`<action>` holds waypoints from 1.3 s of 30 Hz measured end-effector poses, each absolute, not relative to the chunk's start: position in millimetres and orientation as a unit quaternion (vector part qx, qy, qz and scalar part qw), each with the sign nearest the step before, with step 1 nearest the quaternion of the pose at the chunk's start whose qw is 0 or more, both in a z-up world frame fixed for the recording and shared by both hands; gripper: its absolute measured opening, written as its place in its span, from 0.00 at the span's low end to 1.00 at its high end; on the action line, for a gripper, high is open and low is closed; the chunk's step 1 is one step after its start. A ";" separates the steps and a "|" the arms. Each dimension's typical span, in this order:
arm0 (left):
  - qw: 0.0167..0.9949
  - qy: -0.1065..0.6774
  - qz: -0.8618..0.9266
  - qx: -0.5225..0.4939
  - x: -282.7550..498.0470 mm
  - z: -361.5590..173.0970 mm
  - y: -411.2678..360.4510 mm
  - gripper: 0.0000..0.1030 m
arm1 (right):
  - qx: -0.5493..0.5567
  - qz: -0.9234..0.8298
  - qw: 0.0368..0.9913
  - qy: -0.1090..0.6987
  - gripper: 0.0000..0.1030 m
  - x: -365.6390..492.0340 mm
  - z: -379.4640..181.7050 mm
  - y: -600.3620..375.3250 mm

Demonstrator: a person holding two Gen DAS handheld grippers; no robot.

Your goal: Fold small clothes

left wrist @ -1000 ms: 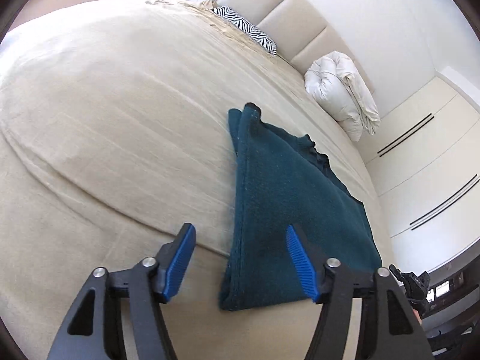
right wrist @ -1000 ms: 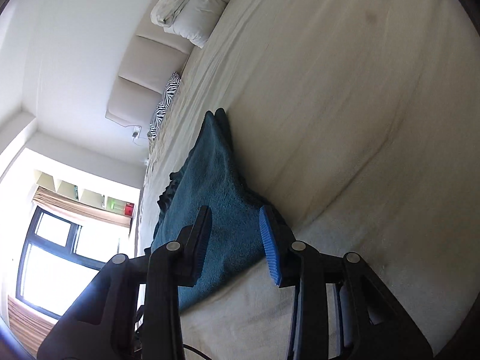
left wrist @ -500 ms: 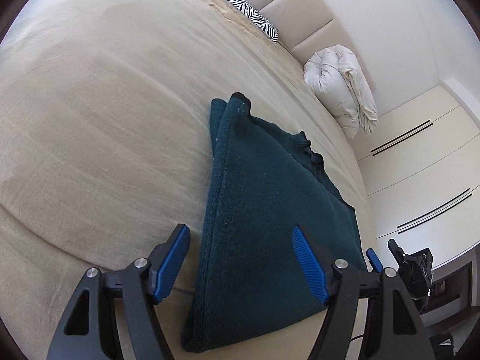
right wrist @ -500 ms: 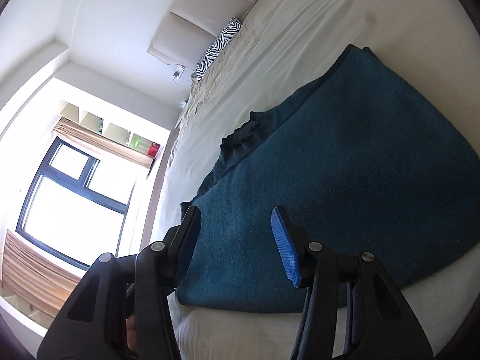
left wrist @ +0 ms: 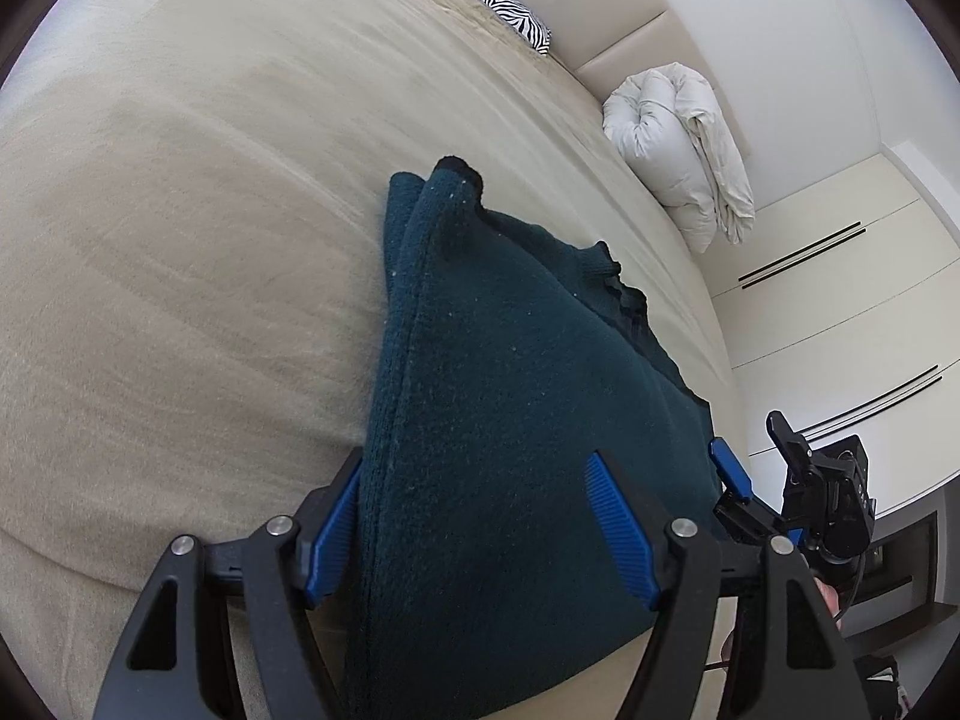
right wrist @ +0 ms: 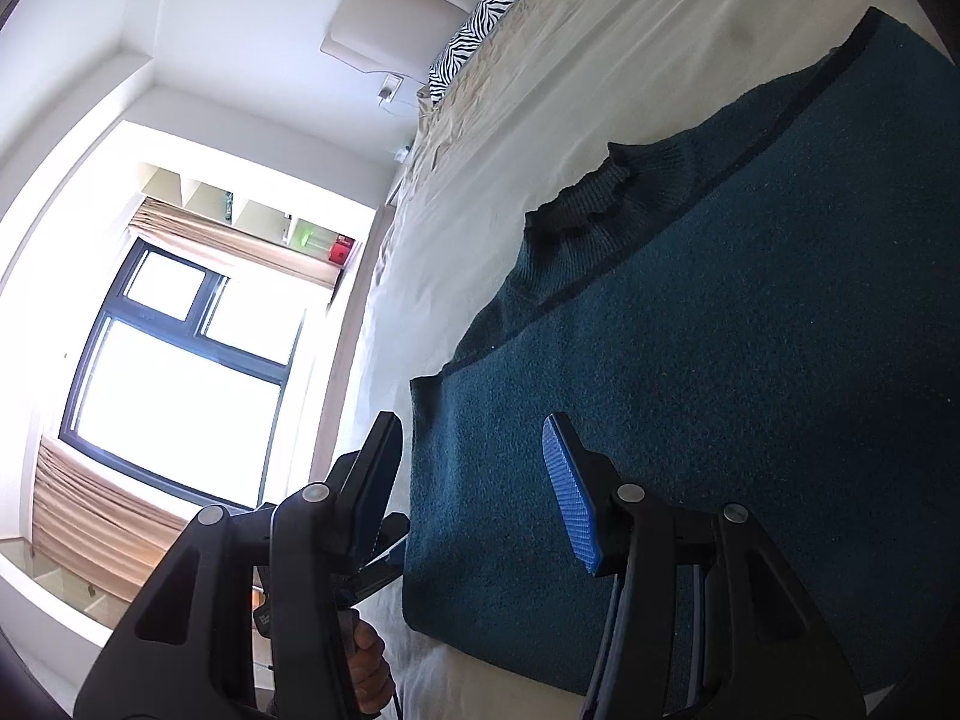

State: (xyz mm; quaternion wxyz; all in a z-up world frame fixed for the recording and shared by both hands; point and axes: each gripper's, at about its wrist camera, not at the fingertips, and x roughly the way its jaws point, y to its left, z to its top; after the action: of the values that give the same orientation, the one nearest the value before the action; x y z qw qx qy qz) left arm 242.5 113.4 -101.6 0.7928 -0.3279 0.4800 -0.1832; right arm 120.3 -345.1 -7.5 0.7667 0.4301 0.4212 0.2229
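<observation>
1. Since the earlier frames I've brought both grippers in over the near edge of the folded teal sweater [left wrist: 516, 420], which lies on the beige bed [left wrist: 180, 240].
2. Left gripper [left wrist: 480, 528] and right gripper [right wrist: 474, 486] gape wide, holding nothing.
3. I risk pinching only the top layer, and then the fold splays.

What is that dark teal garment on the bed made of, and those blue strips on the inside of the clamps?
The dark teal folded sweater looks like a thick knit, perhaps wool or fleece: fuzzy, matte, specked with lint, with a ribbed collar. The blue finger pads look like moulded rubber or plastic, finely ridged for grip. The beige bed cover seems a soft woven fabric, faintly creased.
</observation>
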 end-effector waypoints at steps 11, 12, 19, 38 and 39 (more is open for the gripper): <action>0.779 0.514 -0.189 -0.307 256.6 -107.7 101.8 0.45 | 0.394 0.213 0.743 0.498 0.47 168.7 -62.8 -304.0; 0.775 0.519 -0.186 -0.308 258.0 -109.8 102.3 0.36 | 0.393 0.215 0.746 0.492 0.47 169.2 -65.8 -303.4; 0.765 0.530 -0.180 -0.318 260.3 -112.1 105.7 0.18 | 0.371 0.213 0.767 0.479 0.47 164.6 -67.5 -298.9; 0.787 0.488 -0.255 -0.277 262.2 -21.4 14.3 0.16 | 0.528 0.272 0.684 0.424 0.66 159.6 -46.0 -397.2; 0.785 0.489 -0.266 -0.273 264.2 -18.9 0.4 0.16 | 0.536 0.273 0.677 0.423 0.66 159.4 -46.9 -406.7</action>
State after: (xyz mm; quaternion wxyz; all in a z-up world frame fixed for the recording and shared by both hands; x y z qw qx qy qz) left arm 264.2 0.4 -18.9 0.7846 -0.2732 0.4890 -0.2658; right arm 159.4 -406.7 -46.9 0.6774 0.5363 0.4230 0.2730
